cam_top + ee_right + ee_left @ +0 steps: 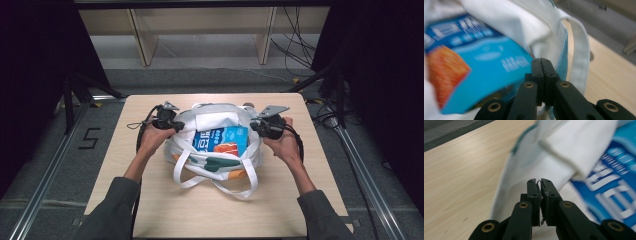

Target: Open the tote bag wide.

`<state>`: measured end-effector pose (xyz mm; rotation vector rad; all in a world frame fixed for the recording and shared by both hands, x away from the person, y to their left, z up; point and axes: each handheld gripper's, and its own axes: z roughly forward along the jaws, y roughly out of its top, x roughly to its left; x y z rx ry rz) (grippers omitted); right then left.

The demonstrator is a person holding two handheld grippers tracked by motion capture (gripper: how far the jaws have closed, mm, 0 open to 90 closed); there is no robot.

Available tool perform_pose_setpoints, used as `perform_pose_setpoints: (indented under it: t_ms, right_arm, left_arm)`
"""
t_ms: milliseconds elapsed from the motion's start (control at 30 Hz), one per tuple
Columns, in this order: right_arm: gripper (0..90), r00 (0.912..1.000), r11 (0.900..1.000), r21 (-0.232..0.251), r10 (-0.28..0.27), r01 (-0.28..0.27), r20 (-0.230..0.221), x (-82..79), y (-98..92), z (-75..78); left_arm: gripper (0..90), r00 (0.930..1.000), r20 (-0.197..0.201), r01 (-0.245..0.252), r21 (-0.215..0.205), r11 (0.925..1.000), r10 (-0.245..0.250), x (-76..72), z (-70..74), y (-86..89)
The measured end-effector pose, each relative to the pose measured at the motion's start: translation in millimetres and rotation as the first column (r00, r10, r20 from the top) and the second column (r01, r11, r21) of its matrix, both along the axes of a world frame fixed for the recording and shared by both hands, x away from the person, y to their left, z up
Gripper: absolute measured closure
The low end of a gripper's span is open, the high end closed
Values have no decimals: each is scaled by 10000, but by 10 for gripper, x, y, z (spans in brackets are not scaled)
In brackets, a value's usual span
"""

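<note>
A white tote bag with green and orange print lies on the wooden table, its mouth held apart. A blue snack packet with an orange picture lies inside it. My left gripper is at the bag's left rim. In the left gripper view it is shut on a thin edge of white bag cloth, with the packet to the right. My right gripper is at the right rim. In the right gripper view it is shut at the bag's blue-trimmed edge, beside the packet.
The bag's handle straps trail toward the table's near edge. One strap loops past the right jaws. Bare tabletop lies left of the bag. Beyond the far edge are a wooden shelf frame and floor cables.
</note>
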<state>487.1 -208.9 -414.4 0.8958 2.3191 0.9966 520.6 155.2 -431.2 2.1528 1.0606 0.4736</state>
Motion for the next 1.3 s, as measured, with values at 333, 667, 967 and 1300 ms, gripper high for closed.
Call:
perform_pose_setpoints:
  t_ms: [333,667,967,1300]
  right_arm:
    - [900,9825,9917,-1070,-877,707,-1641,176,-114,-652]
    - [900,9956,9949,523,876,-857,-341,-242,87,-38]
    - [900,9347,9511,-576,2855,-3036,-2119,-677,419,-301]
    - [900,9601,9666,-209,2510,-2554,-1231,-737,386,-249]
  left_arm:
    - [895,9984,-140,-542,563,9969,551,66,-172,143]
    - [830,9965,-28,834,-848,9929,-839,-228,33,-42]
    - [817,9903,-537,1209,-1177,9857,-1279,-276,-92,-157]
    - [842,9699,-761,2292,-377,9727,-2314,-523,-104,-237]
